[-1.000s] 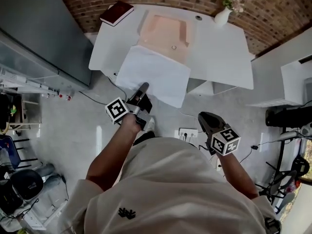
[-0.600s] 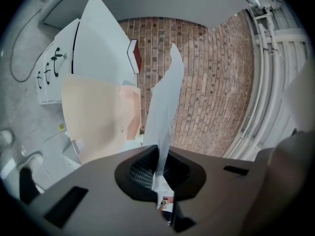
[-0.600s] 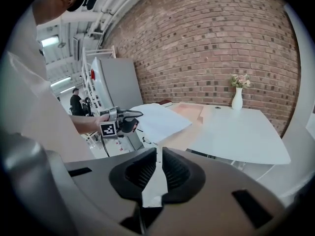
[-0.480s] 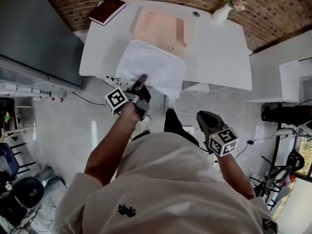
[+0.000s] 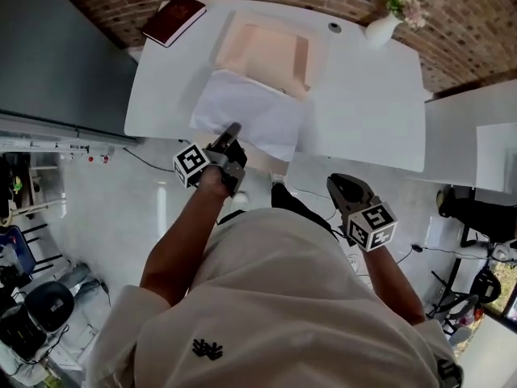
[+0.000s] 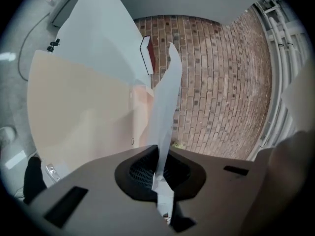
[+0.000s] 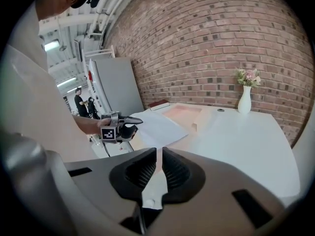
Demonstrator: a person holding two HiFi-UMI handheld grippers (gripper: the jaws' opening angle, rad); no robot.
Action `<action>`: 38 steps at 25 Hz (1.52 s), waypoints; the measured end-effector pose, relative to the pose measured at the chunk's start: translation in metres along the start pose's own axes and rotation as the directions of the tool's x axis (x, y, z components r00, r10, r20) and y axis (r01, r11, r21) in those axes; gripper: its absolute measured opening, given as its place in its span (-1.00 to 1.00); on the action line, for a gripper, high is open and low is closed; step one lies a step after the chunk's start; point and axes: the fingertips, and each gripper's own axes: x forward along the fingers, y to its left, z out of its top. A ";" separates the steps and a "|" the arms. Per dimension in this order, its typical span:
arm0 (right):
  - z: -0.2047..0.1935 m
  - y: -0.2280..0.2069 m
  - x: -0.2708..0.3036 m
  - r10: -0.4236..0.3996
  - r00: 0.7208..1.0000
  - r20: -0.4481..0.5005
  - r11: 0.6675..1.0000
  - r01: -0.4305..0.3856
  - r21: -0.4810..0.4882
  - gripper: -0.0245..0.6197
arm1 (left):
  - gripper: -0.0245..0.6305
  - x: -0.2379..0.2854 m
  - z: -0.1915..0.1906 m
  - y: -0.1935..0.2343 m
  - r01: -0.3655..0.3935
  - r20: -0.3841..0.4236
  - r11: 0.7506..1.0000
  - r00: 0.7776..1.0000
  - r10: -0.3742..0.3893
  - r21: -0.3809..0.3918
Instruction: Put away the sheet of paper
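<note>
1. While the left tool [image 5: 233, 128] pinches the near edge of the sheet of paper [image 5: 252, 110], we enter the sheet as lying on the near part of the desk [image 5: 363, 103]. Its far edge rests over the peach folder [image 5: 266, 48], and its near edge seems to overhang the desk's rim.
2. Right tool [image 5: 339, 186]: pressed together on nothing, held near our body and well apart from the sheet. One bite therefore carries the whole sheet.
3. Hazard, slip: the paper is thin and the bite is small, so a quick pull could draw the edge out of the tool.
4. Hazard, buckle or crease: if we push from one edge toward the folder, the sheet may bow instead of sliding. In the left gripper view it rises curved from the jaws.
5. Hazard, snag: the far edge could catch on the folder's rim, or it could drag the folder along the desk.
6. Hazard, neighbours: the book [image 5: 174, 16] at far left and the vase [image 5: 386, 27] at far right stand well apart from the sheet, so we judge the danger to them slight.
</note>
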 end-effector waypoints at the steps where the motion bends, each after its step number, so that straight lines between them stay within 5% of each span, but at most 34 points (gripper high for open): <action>1: 0.002 -0.012 0.004 0.009 1.000 -0.003 1.000 -0.009 0.000 -0.74 | -0.85 0.008 0.002 0.000 -0.004 0.009 1.000 1.000 0.004 -0.003; 15: 0.021 -0.112 0.047 0.112 0.993 -0.040 0.993 -0.110 0.044 -0.74 | -0.85 0.090 0.024 0.031 -0.150 0.069 0.989 0.986 0.150 0.002; 38: 0.028 -0.181 0.080 0.211 0.976 -0.059 0.973 -0.204 0.110 -0.76 | -0.85 0.201 0.055 0.043 -0.295 0.090 0.953 0.953 0.288 0.075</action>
